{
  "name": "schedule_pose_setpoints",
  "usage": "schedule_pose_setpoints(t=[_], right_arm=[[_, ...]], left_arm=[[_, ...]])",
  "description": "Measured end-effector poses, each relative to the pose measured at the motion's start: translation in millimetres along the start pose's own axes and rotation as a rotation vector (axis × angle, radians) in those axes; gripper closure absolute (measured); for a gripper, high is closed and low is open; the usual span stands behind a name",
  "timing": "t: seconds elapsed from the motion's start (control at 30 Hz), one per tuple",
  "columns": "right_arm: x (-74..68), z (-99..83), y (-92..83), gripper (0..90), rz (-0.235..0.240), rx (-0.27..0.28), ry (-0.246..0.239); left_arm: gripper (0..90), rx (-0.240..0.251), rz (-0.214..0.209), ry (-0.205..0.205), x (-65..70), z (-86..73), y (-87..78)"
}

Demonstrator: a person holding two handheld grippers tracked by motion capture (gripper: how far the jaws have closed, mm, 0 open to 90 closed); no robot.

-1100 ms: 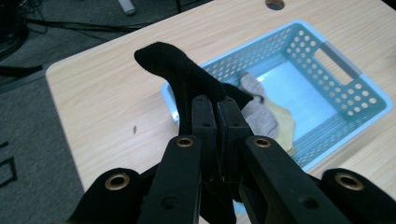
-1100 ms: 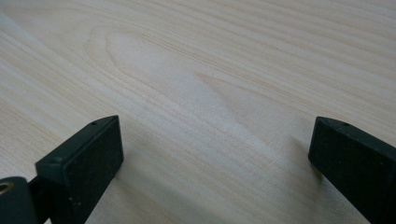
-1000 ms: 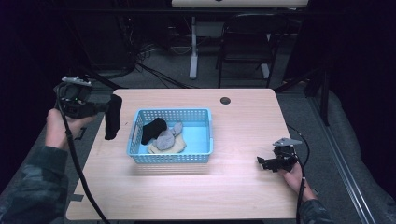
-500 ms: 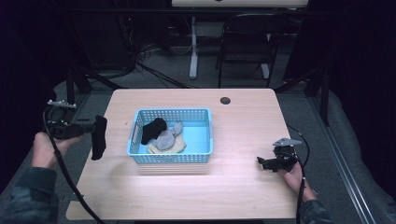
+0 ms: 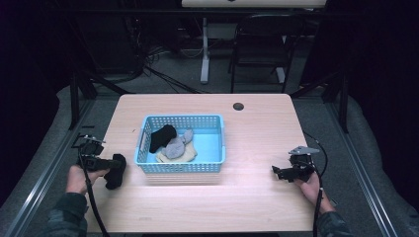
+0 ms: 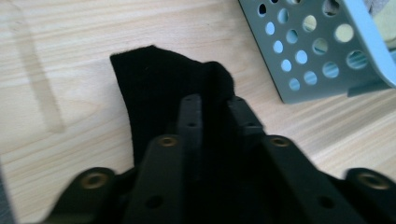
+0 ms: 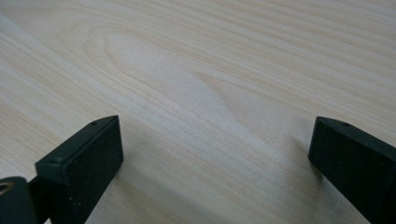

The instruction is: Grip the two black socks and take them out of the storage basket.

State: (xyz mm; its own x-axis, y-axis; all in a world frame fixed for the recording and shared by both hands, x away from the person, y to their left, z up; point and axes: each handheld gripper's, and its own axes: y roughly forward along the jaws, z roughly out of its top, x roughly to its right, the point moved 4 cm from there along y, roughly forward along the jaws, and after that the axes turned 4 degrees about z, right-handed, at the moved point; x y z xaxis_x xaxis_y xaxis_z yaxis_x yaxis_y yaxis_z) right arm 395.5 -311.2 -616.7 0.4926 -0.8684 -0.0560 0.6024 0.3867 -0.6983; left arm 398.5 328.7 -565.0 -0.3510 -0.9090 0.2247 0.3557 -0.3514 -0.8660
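While the right gripper [image 5: 281, 173] rests wide open at lower right, the left gripper [image 5: 109, 163], jaws just easing apart, has a black sock [image 6: 159, 93] between them on the table [image 5: 257, 123], lower left, beside the blue basket [image 5: 180, 167].

The left gripper [image 6: 214, 105], its jaws just opening a little, stood over a black sock [image 6: 159, 88] lying on the pale wooden table [image 6: 60, 56], the cloth between them, near a blue perforated basket [image 6: 322, 51].
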Motion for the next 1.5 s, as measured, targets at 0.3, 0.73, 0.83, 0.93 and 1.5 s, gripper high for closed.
schedule_pose_setpoints(t=[0.3, 0.73, 0.83, 0.93, 1.5], right_arm=[[0.3, 0.0, 0.1, 2.4, 0.001, -0.001, -0.004], [0.4, 0.0, 0.1, 2.4, 0.001, -0.001, -0.004], [0.8, 0.3, 0.3, 2.4, 0.007, -0.001, -0.011], [0.9, 0.3, 0.4, 2.4, 0.008, -0.001, -0.012], [0.9, 0.4, 0.4, 2.4, 0.008, -0.001, -0.012]], left_arm=[[24.1, 0.076, 0.038, -0.012, 3.5, 8.4, -23.1], [13.7, 0.181, 0.082, 0.12, 43.5, 57.8, -69.2], [12.2, 0.182, 0.086, 0.151, 52.5, 68.4, -71.1], [10.7, 0.179, 0.081, 0.181, 64.1, 80.2, -70.9], [6.8, 0.118, 0.056, 0.288, 115.7, 125.9, -22.9]])
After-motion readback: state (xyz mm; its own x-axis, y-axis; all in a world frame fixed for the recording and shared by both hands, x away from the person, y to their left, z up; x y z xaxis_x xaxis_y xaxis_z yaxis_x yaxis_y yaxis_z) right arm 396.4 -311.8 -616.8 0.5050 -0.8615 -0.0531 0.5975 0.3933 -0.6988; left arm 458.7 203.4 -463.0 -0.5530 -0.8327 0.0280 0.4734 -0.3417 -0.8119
